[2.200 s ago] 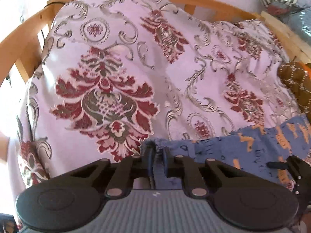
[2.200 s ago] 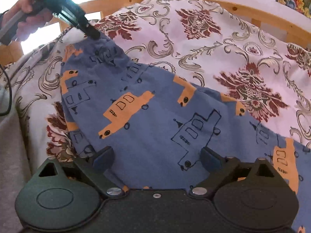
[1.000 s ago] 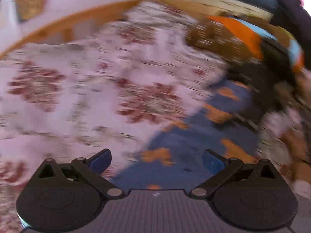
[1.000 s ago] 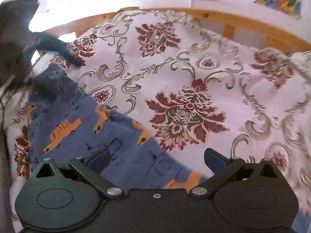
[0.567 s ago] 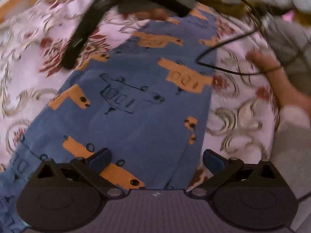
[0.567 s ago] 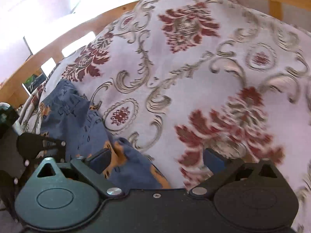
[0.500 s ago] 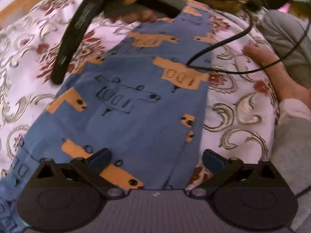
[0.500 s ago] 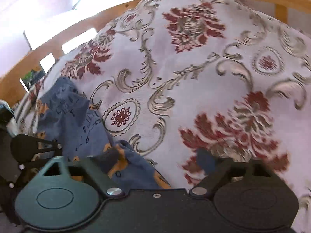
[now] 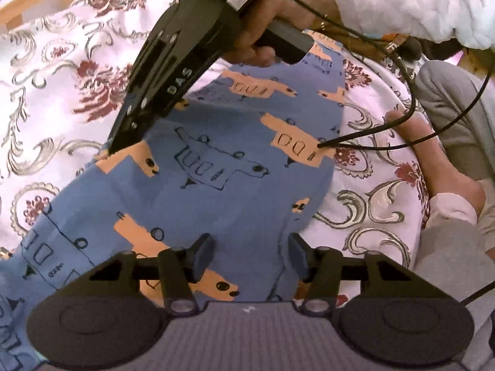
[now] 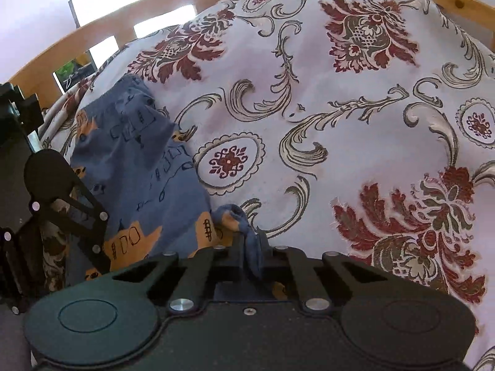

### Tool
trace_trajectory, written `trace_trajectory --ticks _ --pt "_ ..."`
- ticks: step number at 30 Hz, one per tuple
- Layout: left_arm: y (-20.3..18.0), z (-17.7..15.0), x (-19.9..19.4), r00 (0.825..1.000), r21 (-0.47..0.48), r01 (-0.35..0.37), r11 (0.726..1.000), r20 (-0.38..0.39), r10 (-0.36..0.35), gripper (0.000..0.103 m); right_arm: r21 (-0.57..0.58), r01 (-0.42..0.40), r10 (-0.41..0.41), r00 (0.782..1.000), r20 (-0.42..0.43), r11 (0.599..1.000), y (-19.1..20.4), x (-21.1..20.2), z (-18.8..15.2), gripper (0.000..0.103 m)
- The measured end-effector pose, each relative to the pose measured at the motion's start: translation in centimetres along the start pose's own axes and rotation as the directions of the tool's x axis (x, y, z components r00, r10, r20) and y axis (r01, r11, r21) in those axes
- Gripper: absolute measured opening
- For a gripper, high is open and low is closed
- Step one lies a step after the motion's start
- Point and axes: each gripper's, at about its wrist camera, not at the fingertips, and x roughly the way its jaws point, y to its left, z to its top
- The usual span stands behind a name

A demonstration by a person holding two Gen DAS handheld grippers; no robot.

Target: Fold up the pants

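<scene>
Blue pants [image 9: 235, 160] printed with orange trucks lie flat on the bed cover. My left gripper [image 9: 250, 253] hovers low over one edge of them. Its jaws are closing with cloth between them, and the pads do not press it. In the right wrist view the pants [image 10: 139, 160] lie at the left. My right gripper [image 10: 251, 247] is closing, pinched shut on a small fold of their blue edge. From the left wrist view the right gripper [image 9: 113, 147] reaches down to the pants' far edge, held by a hand [image 9: 263, 43].
A floral bed cover [image 10: 340, 123] spreads over the bed inside a wooden frame [image 10: 123, 12]. A person's grey-trousered knee [image 9: 448, 99] and bare foot [image 9: 433, 160] rest at the right. Black cables [image 9: 386, 126] hang across the pants' edge.
My left gripper swung from the bed cover over the pants, sank lower, and its jaws narrowed. My right gripper moved to the pants' edge and shut on a fold.
</scene>
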Motion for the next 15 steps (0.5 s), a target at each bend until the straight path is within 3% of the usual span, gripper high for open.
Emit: trace_trajectory --ticks 2,4,6,8,10,11,12,15 --pt "-0.5 0.4 -0.7 1.000 0.023 0.016 1.000 0.021 -0.017 0.063 0.001 -0.003 0.003 1.000 0.001 1.000 0.0 -0.1 -0.1 0.008" --pt "-0.7 1.2 -1.9 0.995 0.019 0.070 0.997 0.075 -0.071 0.081 0.006 -0.005 0.005 1.000 0.008 1.000 0.0 -0.1 -0.2 0.009" --pt "0.1 1.9 -3.8 0.986 -0.005 0.078 0.997 0.148 -0.076 0.088 0.019 0.002 -0.002 1.000 0.021 1.000 0.0 -0.1 -0.3 0.015" --pt "1.7 2.5 -5.1 0.979 -0.047 0.031 0.998 0.204 -0.021 0.089 0.037 0.010 -0.011 0.999 0.032 0.999 -0.2 -0.1 -0.6 0.021" --pt "4.6 3.2 -5.3 0.975 -0.115 -0.040 0.993 0.211 0.064 0.089 0.040 0.024 -0.025 0.999 0.040 0.999 -0.1 -0.1 -1.1 0.026" --pt "6.0 3.5 -5.1 0.975 -0.161 -0.065 0.985 0.201 0.098 0.088 0.039 0.040 -0.042 0.998 0.045 0.998 0.0 -0.2 -1.3 0.036" --pt "8.0 3.8 -4.6 0.976 -0.230 -0.071 0.971 0.185 0.116 0.086 0.043 0.061 -0.064 0.997 0.054 0.997 0.1 -0.5 -1.6 0.048" --pt "13.7 4.4 -2.6 0.991 -0.436 -0.006 0.900 0.116 0.063 0.073 0.068 0.102 -0.108 0.991 0.082 0.992 -0.1 -1.8 -2.7 0.061"
